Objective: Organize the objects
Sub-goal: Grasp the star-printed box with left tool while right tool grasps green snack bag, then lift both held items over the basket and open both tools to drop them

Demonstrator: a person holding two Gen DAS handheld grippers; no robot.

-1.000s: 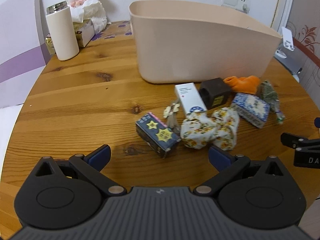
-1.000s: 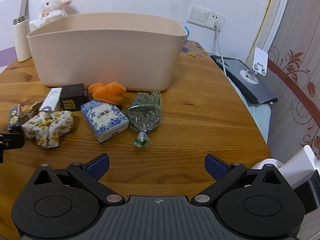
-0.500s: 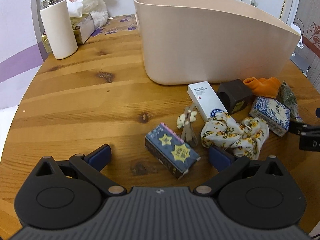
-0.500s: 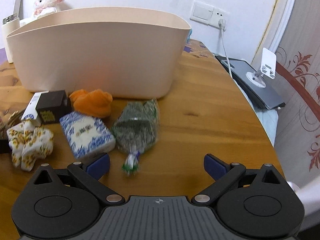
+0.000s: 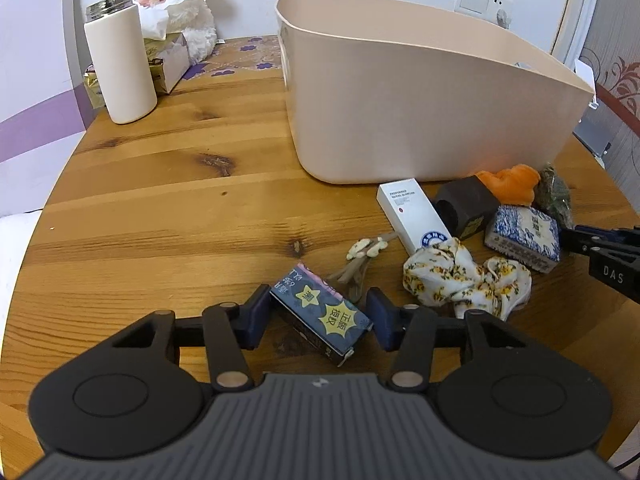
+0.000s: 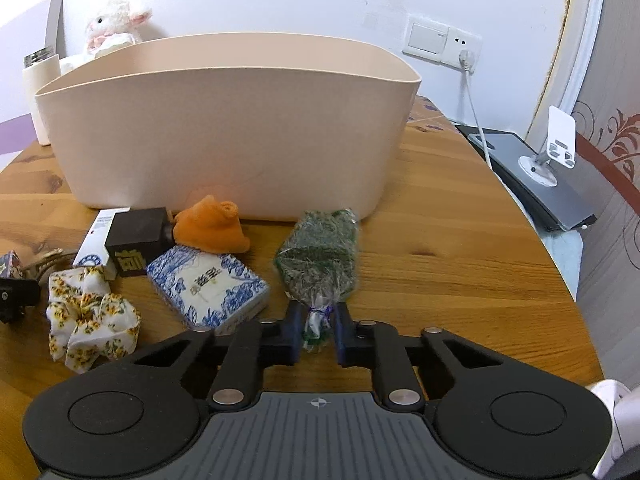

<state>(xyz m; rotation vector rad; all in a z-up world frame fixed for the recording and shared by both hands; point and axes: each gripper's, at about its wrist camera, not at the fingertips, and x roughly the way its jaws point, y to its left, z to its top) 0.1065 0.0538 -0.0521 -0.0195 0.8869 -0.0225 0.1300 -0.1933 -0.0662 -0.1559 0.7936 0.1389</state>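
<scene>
A beige bin stands on the round wooden table; it also shows in the right wrist view. My left gripper is closed around a dark blue starred box that lies on the table. My right gripper is closed on the tied end of a green herb bag. Loose items lie in front of the bin: a white box, a black box, an orange cloth, a blue-white patterned box, a floral scrunchie and a hair clip.
A white thermos, a tissue box and a plush lamb stand at the table's back left. A tablet with a phone stand lies off the table's right edge, with a charging cable from a wall socket.
Both grippers moved forward and down and closed: the left onto the starred box, the right onto the herb bag's tied end. Both were wide open before.
</scene>
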